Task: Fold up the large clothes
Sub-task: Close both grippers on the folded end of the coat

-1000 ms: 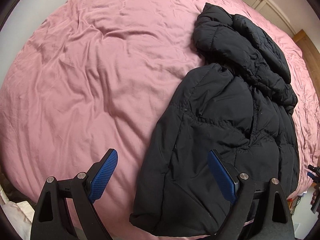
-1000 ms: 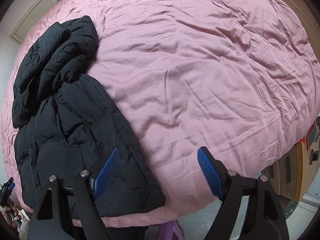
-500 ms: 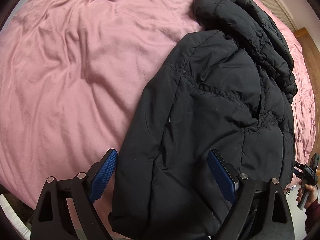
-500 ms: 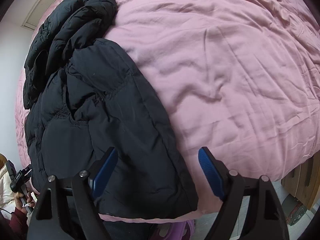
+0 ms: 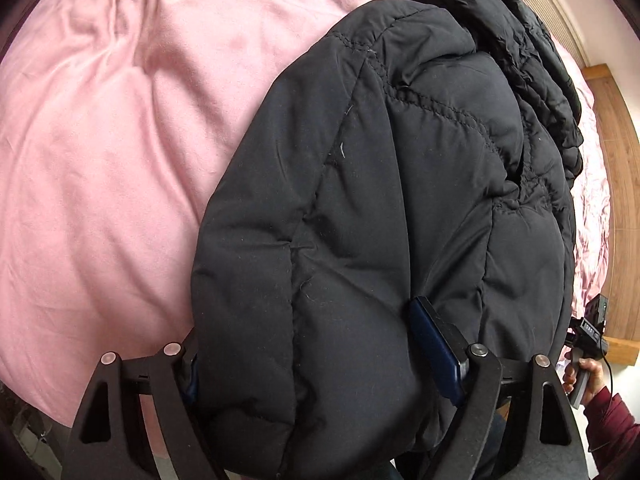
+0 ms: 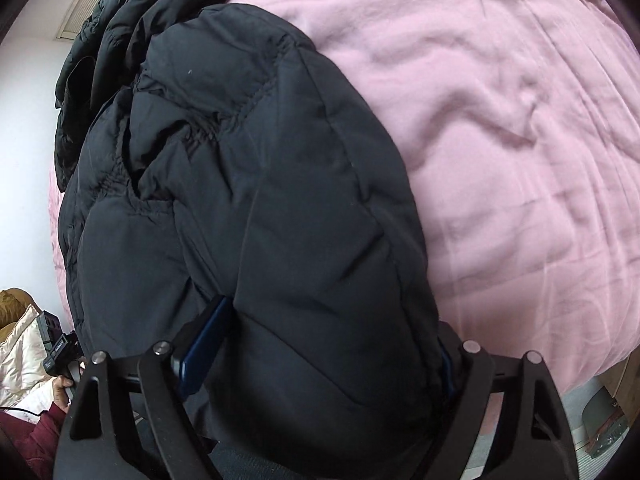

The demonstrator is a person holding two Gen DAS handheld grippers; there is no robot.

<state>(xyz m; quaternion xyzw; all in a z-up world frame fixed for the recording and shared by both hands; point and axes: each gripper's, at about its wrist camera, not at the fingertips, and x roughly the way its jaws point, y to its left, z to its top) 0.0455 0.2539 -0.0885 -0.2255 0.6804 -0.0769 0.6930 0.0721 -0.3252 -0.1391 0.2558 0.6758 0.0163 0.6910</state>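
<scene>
A black puffer jacket lies on the pink bed sheet, its hem at the near edge of the bed. My left gripper points down over the left part of the hem. Its jaws are closing, a thick fold of jacket bulges between them, and the left pad is hidden by fabric. My right gripper straddles the right part of the same jacket. Its jaws are opening with padded fabric between them, and the right pad is mostly hidden.
Rumpled pink sheet spreads wide beside the jacket. A hand in a maroon sleeve holds a black device at the bed's near edge. Wooden board runs along the far side. White and tan cloth lies low left.
Both grippers have come down and tilted toward the jacket's near hem. The jacket now fills the space between each pair of fingers, where before it lay beyond them.
</scene>
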